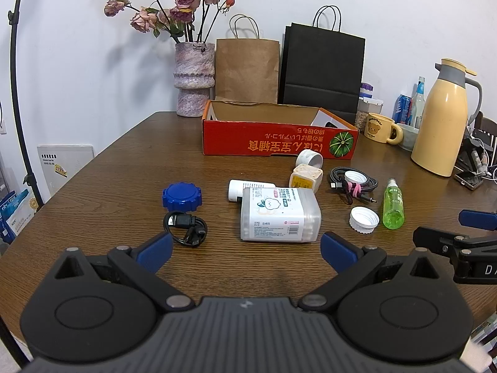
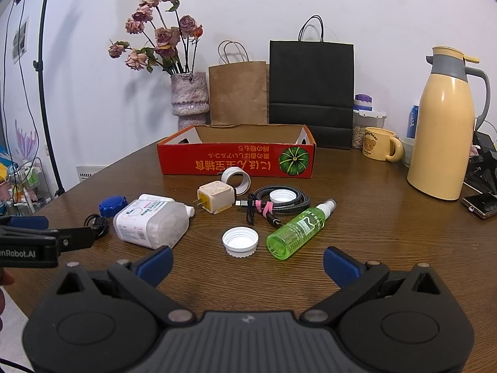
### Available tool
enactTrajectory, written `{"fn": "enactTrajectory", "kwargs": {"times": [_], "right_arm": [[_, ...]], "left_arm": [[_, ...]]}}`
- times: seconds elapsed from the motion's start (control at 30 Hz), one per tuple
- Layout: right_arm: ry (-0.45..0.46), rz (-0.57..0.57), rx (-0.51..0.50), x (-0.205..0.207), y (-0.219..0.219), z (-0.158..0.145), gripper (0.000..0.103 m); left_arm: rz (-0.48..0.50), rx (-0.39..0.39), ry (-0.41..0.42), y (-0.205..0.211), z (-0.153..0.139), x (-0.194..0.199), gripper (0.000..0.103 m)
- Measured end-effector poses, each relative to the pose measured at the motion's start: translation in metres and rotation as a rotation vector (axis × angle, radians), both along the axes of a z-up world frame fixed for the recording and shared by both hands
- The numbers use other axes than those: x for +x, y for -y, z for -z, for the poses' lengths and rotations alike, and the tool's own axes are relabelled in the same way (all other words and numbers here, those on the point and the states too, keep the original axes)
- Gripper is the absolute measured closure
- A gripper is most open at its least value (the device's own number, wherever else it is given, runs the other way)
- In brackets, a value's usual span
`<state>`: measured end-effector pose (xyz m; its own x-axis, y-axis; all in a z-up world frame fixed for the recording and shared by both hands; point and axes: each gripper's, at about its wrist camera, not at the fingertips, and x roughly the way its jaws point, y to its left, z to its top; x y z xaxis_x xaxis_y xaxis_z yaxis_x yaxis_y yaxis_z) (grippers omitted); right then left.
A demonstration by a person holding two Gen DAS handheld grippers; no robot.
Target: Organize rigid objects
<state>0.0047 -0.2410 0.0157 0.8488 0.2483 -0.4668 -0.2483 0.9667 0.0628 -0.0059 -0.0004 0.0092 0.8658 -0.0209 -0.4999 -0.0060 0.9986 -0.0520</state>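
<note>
An open red cardboard box (image 1: 279,147) (image 2: 236,160) stands at the back of the wooden table. In front of it lie a clear cotton-swab box (image 1: 279,214) (image 2: 152,222), a blue lid (image 1: 181,195) (image 2: 113,205), a white tube (image 1: 248,186), a cream charger plug (image 1: 306,180) (image 2: 216,199), a white ring (image 1: 309,158) (image 2: 236,180), a white cap (image 1: 364,220) (image 2: 240,241) and a green spray bottle (image 1: 394,208) (image 2: 298,228). My left gripper (image 1: 247,248) is open, just short of the swab box. My right gripper (image 2: 248,261) is open, just short of the white cap and bottle.
A black cable coil (image 1: 186,227) (image 2: 98,225) lies left. A braided cable (image 1: 352,183) (image 2: 279,202) with a second white cap lies right. A vase (image 1: 194,79), paper bags (image 1: 247,70), a yellow mug (image 1: 380,127) and a yellow thermos (image 1: 442,118) (image 2: 444,124) line the back.
</note>
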Motion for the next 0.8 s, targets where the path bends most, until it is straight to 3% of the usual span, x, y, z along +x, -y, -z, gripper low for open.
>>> {"fn": "enactTrajectory", "kwargs": {"times": [0.8], "right_arm": [[0.002, 0.000, -0.002, -0.0002, -0.0004, -0.0007, 0.000]], "left_arm": [[-0.001, 0.000, 0.001, 0.0000, -0.0016, 0.0000, 0.000]]}}
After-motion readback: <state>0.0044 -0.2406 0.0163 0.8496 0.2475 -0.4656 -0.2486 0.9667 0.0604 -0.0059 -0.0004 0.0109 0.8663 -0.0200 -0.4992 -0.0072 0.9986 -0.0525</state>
